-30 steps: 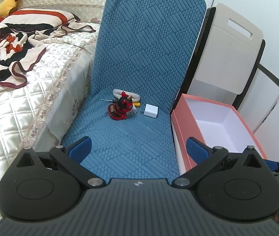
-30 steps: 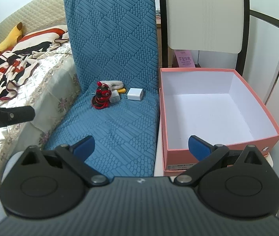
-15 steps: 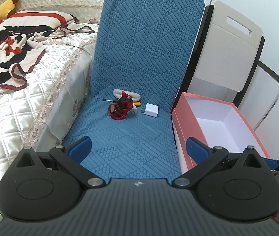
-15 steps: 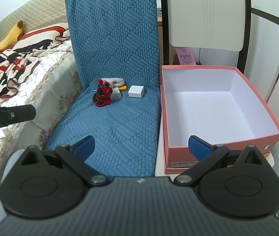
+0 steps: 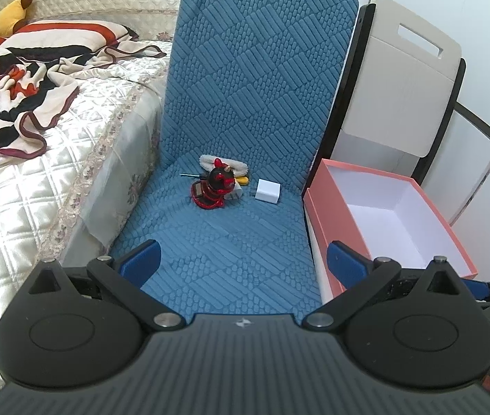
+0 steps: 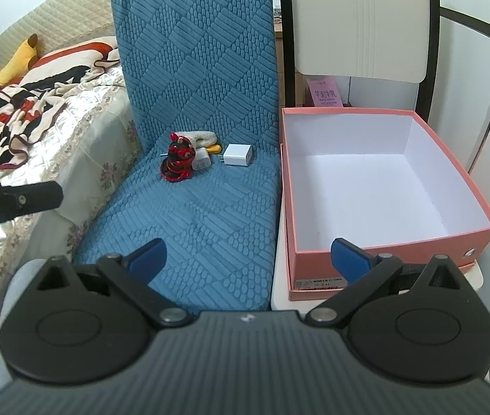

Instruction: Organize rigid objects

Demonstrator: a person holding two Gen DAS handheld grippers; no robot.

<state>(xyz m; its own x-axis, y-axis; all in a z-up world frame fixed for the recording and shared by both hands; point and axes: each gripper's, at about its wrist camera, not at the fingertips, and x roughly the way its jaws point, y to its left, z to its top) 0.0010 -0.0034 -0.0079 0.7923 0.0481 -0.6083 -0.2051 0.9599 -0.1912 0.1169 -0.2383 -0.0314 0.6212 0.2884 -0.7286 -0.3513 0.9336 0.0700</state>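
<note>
Chair cover (image 5: 245, 86): blue quilted cloth, matt, embossed ribs. Figurine (image 6: 177, 161): glossy red-black, hard. Charger (image 6: 237, 155): smooth white plastic. Box (image 6: 466, 186): matt pink cardboard, white paper lining. Bedspread (image 5: 37, 173): satin-sheen quilted cloth. Fingers (image 6: 148, 254): matt blue pads.

Left wrist view: above blue cushion (image 5: 231, 235) front, facing forward, bed (image 5: 37, 180) at left. Right wrist view: further right, nearer pink box (image 6: 376, 186). Both share cushion, box.

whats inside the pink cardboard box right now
Nothing visible: the open pink cardboard box shows only its bare white floor and walls. The strip of floor behind its near wall is hidden from view.
</note>
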